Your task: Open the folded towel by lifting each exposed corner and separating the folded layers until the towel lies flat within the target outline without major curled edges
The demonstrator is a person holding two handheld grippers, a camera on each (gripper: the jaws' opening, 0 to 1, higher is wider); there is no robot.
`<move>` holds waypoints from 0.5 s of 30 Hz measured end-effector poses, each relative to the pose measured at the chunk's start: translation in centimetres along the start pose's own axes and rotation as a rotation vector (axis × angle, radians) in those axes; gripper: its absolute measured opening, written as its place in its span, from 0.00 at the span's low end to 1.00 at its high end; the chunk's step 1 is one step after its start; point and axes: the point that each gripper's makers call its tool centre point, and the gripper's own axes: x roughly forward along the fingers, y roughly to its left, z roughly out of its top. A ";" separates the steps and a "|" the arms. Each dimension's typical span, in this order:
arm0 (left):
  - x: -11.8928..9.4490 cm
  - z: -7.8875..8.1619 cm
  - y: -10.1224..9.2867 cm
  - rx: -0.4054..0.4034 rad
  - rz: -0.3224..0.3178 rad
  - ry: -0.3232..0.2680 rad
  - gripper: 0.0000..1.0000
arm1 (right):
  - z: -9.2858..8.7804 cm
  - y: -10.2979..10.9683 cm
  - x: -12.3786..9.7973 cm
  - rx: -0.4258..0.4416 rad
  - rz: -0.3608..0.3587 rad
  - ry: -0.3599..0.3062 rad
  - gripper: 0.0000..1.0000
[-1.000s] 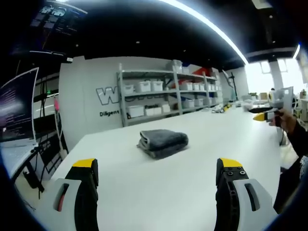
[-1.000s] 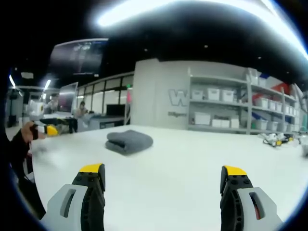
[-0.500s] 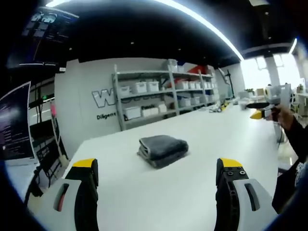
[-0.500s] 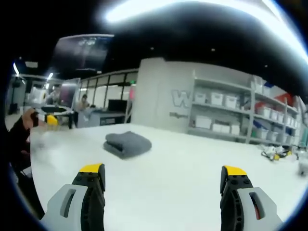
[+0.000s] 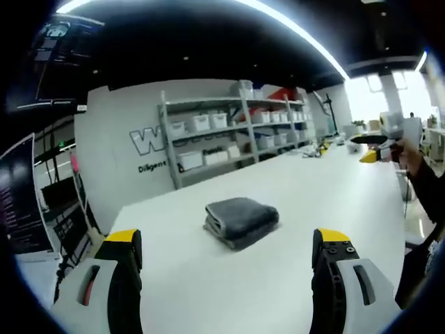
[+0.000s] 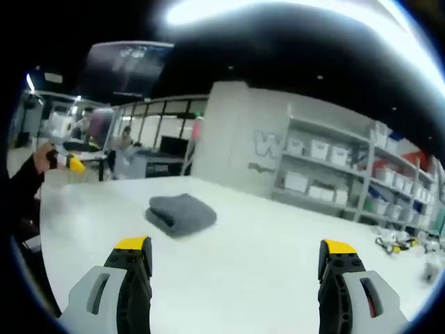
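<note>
**benchrat:** Looking out from the fingers first: the left gripper has its two yellow-tipped fingers spread wide with nothing between them, hanging over bare white counter. Same on the right gripper, fingers spread and empty. The folded towel sits ahead of the left pair, about centred between them but toward the far side of the gap, still a neat grey stack and not touching anything.

**foldnerd:** And from the right gripper view?

**benchrat:** There the folded towel lies ahead and off to the left, roughly above the left finger, so that hand isn't lined up with it. My guess is the left gripper has the straighter run at it. The towel looks nearer in that view too, though fisheye makes that hard to swear by.

**foldnerd:** Which way does it run?

**benchrat:** Long side looks roughly crosswise to the left gripper's line, with the layered edges facing near-left. I can't pick out a loose corner yet. No target outline that I can make out on the counter either.
</note>
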 end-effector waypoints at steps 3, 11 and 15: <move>0.5 0.3 1.0 0.007 0.024 0.015 1.00 | 0.8 -0.3 0.4 0.006 0.004 -0.010 1.00; 2.0 2.0 2.0 0.027 0.024 0.003 1.00 | 2.2 -1.2 1.8 -0.035 0.002 0.005 1.00; 2.6 2.6 2.7 0.024 0.035 -0.003 1.00 | 2.8 -1.4 2.6 -0.039 0.006 0.008 1.00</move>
